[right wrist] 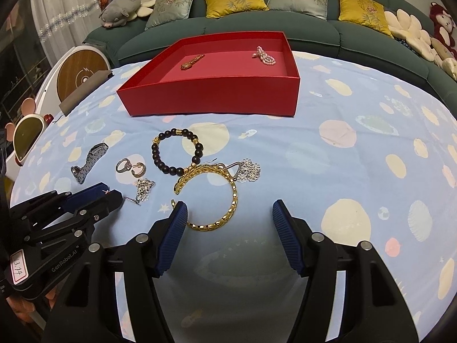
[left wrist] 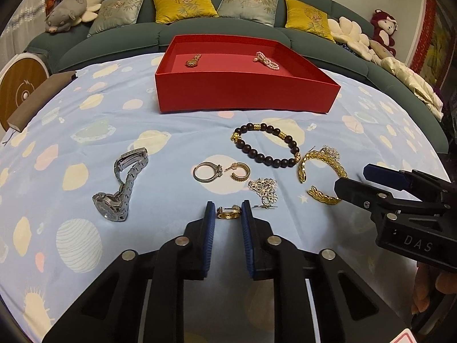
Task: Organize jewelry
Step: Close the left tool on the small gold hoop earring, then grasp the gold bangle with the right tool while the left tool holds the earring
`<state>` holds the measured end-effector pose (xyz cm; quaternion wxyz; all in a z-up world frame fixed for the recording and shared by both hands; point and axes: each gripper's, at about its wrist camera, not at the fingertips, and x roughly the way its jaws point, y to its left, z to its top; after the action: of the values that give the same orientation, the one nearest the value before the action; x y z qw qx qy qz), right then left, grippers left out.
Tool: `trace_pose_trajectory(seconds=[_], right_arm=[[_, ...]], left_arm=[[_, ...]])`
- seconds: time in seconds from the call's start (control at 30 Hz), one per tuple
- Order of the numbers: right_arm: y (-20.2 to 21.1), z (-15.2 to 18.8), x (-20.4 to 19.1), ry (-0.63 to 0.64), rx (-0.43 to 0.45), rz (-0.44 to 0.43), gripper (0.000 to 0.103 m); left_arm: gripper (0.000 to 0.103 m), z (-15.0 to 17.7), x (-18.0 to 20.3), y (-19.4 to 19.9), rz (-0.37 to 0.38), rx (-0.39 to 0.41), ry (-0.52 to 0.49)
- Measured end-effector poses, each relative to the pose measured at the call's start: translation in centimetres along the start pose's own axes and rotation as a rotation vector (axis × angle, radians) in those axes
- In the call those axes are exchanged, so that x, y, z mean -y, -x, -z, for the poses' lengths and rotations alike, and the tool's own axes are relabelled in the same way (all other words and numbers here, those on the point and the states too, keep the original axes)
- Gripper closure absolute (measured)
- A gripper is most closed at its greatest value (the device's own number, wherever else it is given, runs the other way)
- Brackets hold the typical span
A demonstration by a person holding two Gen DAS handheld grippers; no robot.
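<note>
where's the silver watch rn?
In the left wrist view the silver watch lies on the blue cloth at the left, apart from the rest; its nearest neighbour is the silver ring to its right.

room | green sofa (left wrist: 200, 33); cushions (left wrist: 182, 3); white curtain (right wrist: 57, 23)
</note>
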<state>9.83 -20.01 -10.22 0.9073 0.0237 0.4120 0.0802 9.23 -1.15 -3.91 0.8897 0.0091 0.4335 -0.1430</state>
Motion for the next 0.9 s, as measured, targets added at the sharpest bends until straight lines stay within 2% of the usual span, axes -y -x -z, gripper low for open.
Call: trace_pose_trajectory(seconds=[0.47,0.77,0.9], right_arm=[[-1.0,-0.2,-0.7,0.013,-0.012,-0.007,0.043],[-0.9,-0.3,-2.0,0.030,-0.012,-0.048,0.043],[-1.5,-0.1,-2.4,0.050,-0.021,-0.029,0.043]], left_arm=[[0.088,-0.5,-1.6,1.6,0.015,0.022,0.069],[0.088,-0.4,-2.3,1.7,0.017,0.017,0.084],[0.089,-0.4,-2.3,1.8,0.015,0.016,0.078]])
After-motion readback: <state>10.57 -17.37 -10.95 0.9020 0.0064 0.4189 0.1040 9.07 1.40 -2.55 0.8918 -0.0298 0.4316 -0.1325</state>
